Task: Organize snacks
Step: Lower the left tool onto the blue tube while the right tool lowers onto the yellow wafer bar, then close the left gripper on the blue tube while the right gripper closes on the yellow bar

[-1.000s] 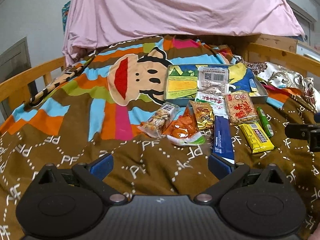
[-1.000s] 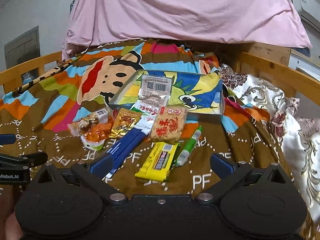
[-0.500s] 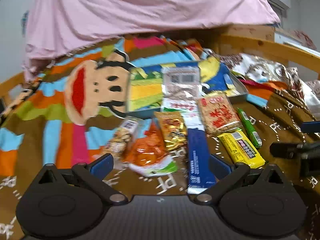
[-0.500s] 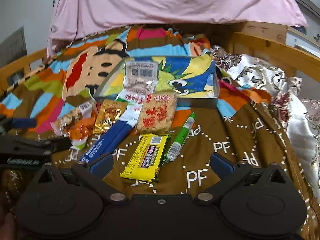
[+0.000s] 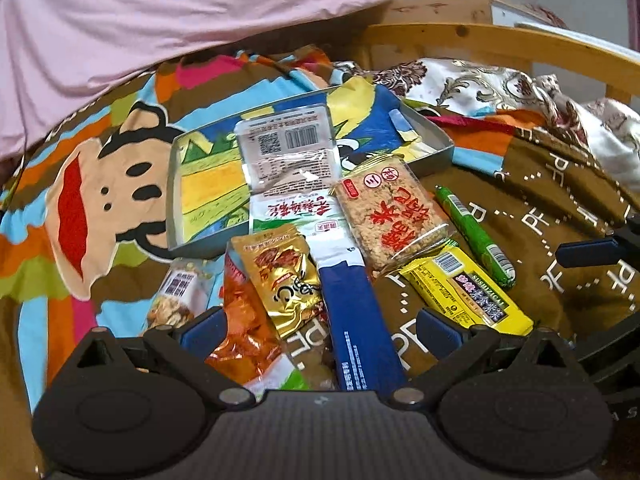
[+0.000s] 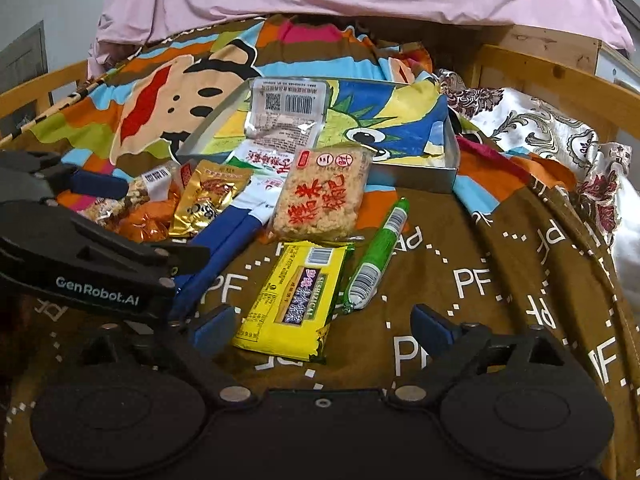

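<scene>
The brown blanket (image 6: 500, 248) is printed all over with white "PF" letters, and the side of the black gripper (image 6: 92, 276) at the near left reads "GenRobot.AI" in pale type. The yellow snack bar (image 6: 296, 296) lying near carries a barcode and the word "SUSHIZICAI" along a dark strip. Farther off, the clear packet (image 6: 288, 110) leaning in the tin shows a QR code beside a barcode, while the rice cracker pack (image 6: 320, 196) bears large red Chinese characters I cannot make out.
</scene>
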The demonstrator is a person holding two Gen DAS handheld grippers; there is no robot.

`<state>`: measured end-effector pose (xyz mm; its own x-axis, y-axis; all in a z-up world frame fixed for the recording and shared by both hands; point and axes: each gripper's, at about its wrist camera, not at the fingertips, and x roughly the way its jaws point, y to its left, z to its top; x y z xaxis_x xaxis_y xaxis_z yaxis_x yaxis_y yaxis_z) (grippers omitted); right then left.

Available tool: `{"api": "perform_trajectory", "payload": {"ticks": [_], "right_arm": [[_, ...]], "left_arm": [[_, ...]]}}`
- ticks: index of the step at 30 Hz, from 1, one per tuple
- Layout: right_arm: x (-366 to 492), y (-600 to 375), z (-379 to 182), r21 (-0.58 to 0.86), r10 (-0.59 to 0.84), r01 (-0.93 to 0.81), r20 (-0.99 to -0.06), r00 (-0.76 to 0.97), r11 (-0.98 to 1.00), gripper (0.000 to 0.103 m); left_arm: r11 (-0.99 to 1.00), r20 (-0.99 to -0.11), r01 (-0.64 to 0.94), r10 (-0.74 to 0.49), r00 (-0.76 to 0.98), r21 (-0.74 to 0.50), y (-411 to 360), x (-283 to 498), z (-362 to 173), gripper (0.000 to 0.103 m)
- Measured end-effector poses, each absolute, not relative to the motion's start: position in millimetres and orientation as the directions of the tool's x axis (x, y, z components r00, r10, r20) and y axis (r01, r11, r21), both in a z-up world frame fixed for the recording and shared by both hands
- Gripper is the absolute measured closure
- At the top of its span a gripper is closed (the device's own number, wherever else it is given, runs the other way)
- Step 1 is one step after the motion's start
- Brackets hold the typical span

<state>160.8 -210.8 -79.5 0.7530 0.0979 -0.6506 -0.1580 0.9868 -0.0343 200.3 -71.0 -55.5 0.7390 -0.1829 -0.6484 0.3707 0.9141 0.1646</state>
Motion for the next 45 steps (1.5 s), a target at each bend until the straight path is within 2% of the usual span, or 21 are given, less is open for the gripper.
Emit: {"api": "perform_trajectory", "payload": {"ticks": [5,12,15,18,27,31,35,39,41,42,45], "right_arm": [[162,-209,-82,-0.008,0.125,-0.172,-0.657,0.744,0.985,0.013],[162,-194,-92,-0.09,0.107,-0.227,-0.678,0.727,0.97,0.017],[167,-187,-99,-0.103,0.095,-0.226,-0.688,0.72,0.969,0.019],[170,-184,-102,-0.124,0.075,-0.219,-0.687,0.722,0.968,0.021],[167,-190,-93,-0.109,0.074,-0.203,-0.687,0.723,0.973,0.038],[164,-190,-92,-0.12,0.07,-0.204,-0.677,0.733,0.972,0.037],[170,-190,-95,-0.119,0.075,-0.207,-0.672,0.737,0.971,0.029],[174,-191,-99,-0.105,0.083,-0.207,-0.677,0.732,0.973,0.026],[173,-191,-98,-0.104,0.085,-0.209,-0.675,0.733,0.972,0.03],[172,-191,-98,-0.103,0.086,-0.208,-0.674,0.734,0.973,0.032],[170,-192,-93,-0.094,0.088,-0.205,-0.678,0.73,0.974,0.04]], "left_arm": [[0.907,-0.654,0.401,-0.228,0.722,0.126,-70,210,-58,0.003],[0.876,-0.689,0.474,-0.289,0.664,0.089,-66,221,-62,0.012],[0.875,-0.708,0.48,-0.297,0.641,0.068,-70,225,-65,0.022],[0.874,-0.714,0.482,-0.296,0.634,0.065,-74,226,-69,0.026],[0.863,-0.733,0.495,-0.273,0.623,0.099,-81,223,-79,0.055],[0.872,-0.733,0.481,-0.269,0.624,0.089,-78,225,-77,0.055],[0.879,-0.738,0.469,-0.257,0.624,0.09,-81,232,-80,0.044],[0.878,-0.748,0.472,-0.258,0.611,0.082,-84,239,-83,0.043],[0.878,-0.749,0.473,-0.261,0.609,0.079,-84,240,-82,0.048],[0.878,-0.749,0.472,-0.258,0.61,0.082,-84,240,-81,0.055],[0.879,-0.753,0.47,-0.258,0.605,0.076,-82,237,-79,0.058]]}}
